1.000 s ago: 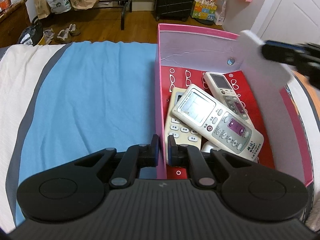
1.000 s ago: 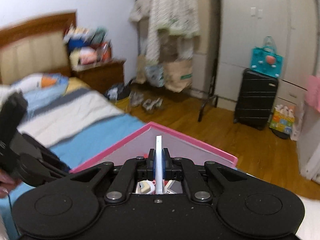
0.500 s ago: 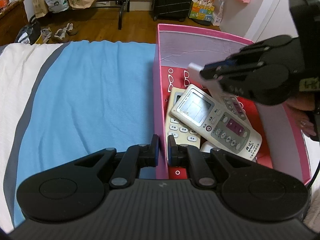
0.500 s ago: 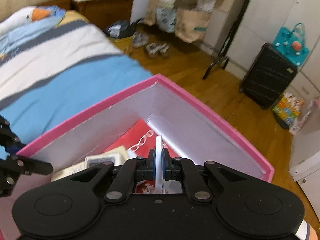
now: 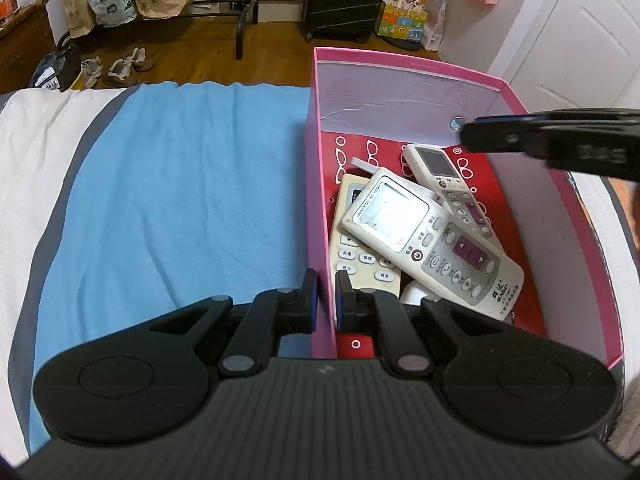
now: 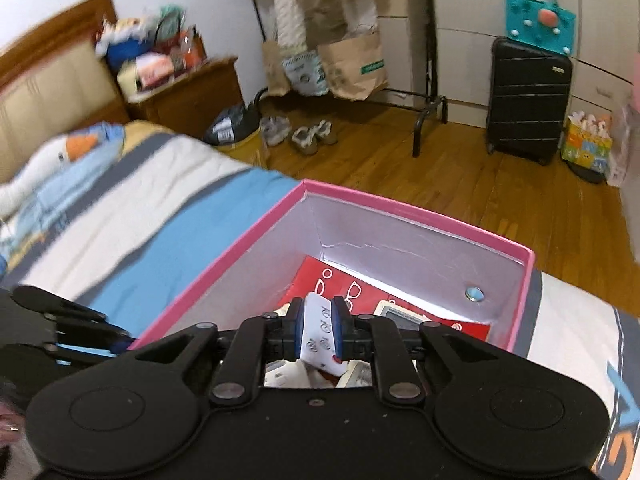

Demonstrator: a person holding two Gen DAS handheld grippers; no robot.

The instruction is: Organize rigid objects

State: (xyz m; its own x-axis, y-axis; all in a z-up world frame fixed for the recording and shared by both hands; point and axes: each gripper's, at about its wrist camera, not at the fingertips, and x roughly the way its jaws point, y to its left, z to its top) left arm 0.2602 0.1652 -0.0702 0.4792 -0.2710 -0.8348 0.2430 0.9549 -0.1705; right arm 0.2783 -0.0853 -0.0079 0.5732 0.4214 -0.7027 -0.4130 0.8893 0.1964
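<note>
Right hand-held gripper (image 6: pixel 316 328) had just been opening, jaws apart, with the white card-like thing (image 6: pixel 320 332) loose between them, probably dropping into the pink box (image 6: pixel 420 216) below. Left hand-held gripper (image 5: pixel 323 300) stayed clamped on the box wall. Best bet: clear out straight upward.

Remotes (image 5: pixel 428 240) lie stacked inside the box (image 5: pixel 408 80), right of the blanket (image 5: pixel 180 200).

Bedroom, bed (image 6: pixel 168 200), headboard (image 6: pixel 52 80), suitcase (image 6: pixel 528 100)

wood floor (image 6: pixel 500 184); black suitcase (image 6: pixel 526 100); striped bed (image 5: pixel 168 184)
</note>
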